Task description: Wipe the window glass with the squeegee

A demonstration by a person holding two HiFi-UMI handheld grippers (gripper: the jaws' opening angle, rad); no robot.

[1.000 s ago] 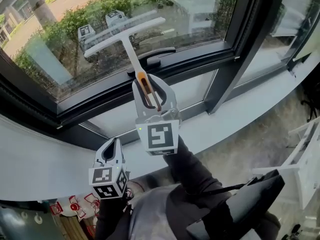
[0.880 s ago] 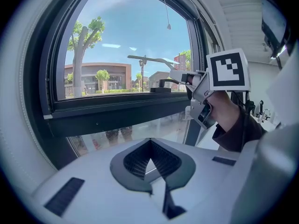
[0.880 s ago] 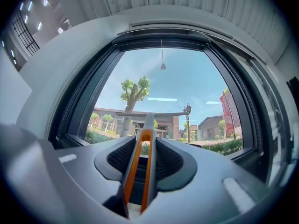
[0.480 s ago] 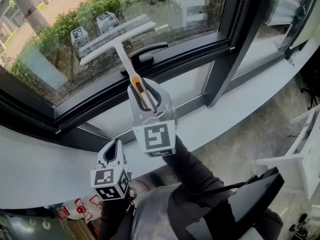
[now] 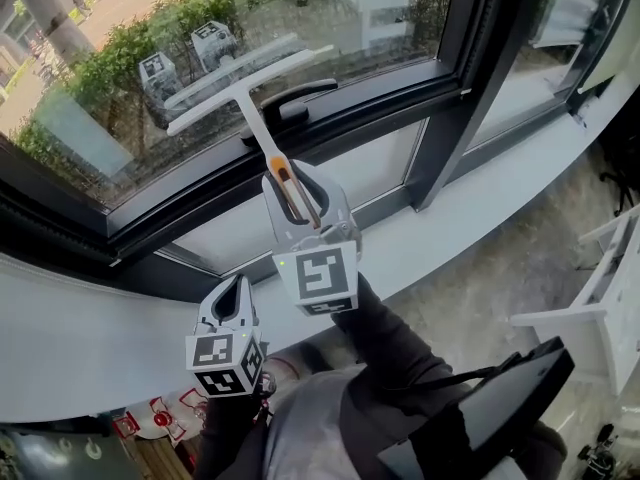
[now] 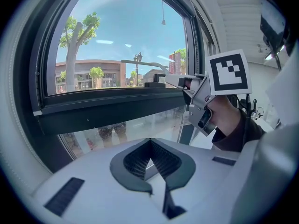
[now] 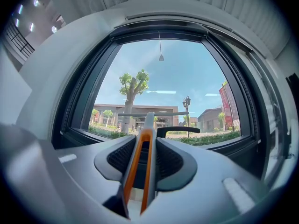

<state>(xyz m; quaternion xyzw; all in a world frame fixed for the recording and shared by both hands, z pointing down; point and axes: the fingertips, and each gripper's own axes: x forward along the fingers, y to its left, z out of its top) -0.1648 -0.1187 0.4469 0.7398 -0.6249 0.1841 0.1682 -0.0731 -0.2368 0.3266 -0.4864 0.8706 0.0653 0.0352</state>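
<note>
Our white T-shaped squeegee point(image 5: 247, 93), with its orange-edged handle near us, has its blade right at the lower window glass point(image 5: 400, 18), right end higher.

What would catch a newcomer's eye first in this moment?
The white squeegee stands out. Its crossbar is held up at the lower part of the window glass, just above the black window handle, and its orange-edged grip is clamped in the right gripper. Lower left, the left gripper hangs shut and empty in front of the pale sill.
</note>
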